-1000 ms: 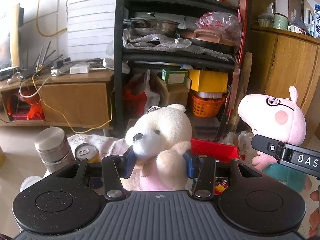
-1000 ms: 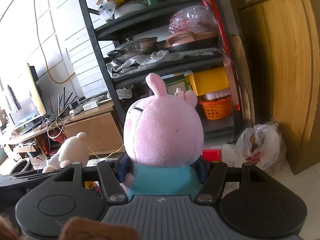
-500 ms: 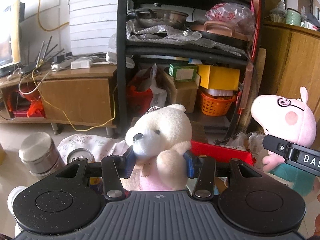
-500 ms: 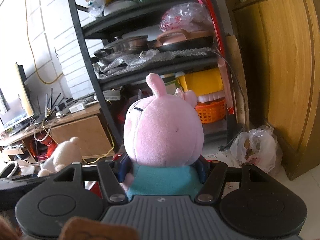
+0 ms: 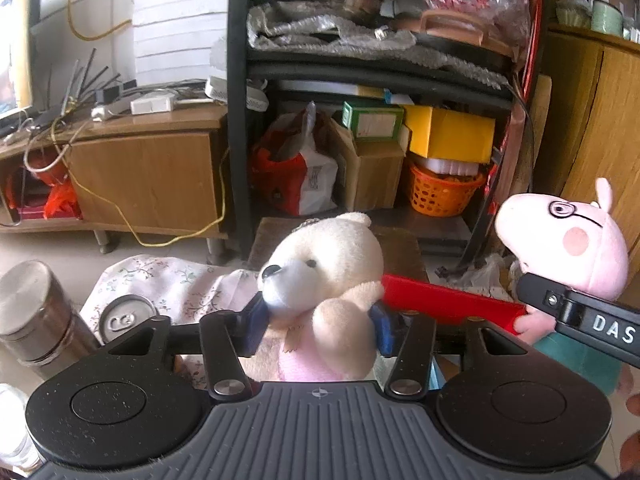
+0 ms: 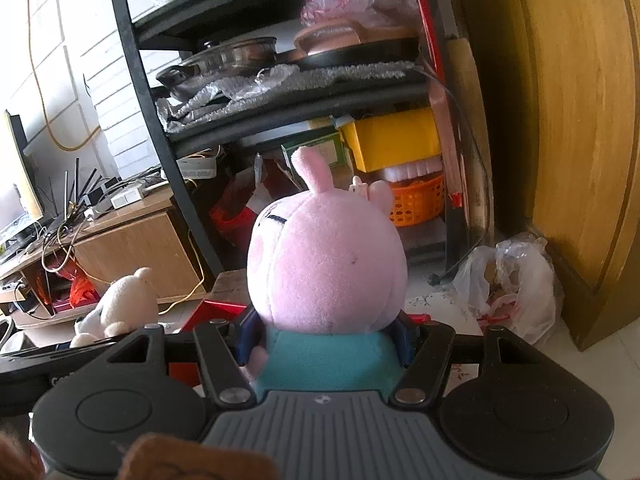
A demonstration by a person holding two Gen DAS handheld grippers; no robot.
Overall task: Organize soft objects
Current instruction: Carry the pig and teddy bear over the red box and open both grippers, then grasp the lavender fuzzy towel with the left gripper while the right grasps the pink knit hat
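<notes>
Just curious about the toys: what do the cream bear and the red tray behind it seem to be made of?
The cream bear toy looks like soft plush fabric: fuzzy, matte pile, rounded stuffed shape. The red tray seems to be hard plastic: smooth, slightly glossy, with a straight, crisp rim.

The cream teddy bear [image 5: 324, 280] shows only down to its pink middle; its legs are hidden behind the left gripper's [image 5: 318, 326] black body. Just beyond the bear, a red tray [image 5: 452, 304] shows one rim only, and what it holds cannot be told. At the far right, the pink pig plush [image 5: 576, 240] is crossed by the other gripper's black finger, whose white lettering is cut off by the edge.

From the right wrist, the pig plush [image 6: 326, 264] faces away, its lower body hidden behind the right gripper [image 6: 326, 338]. A blurred brown shape [image 6: 192, 458] at the bottom edge cannot be identified.
</notes>
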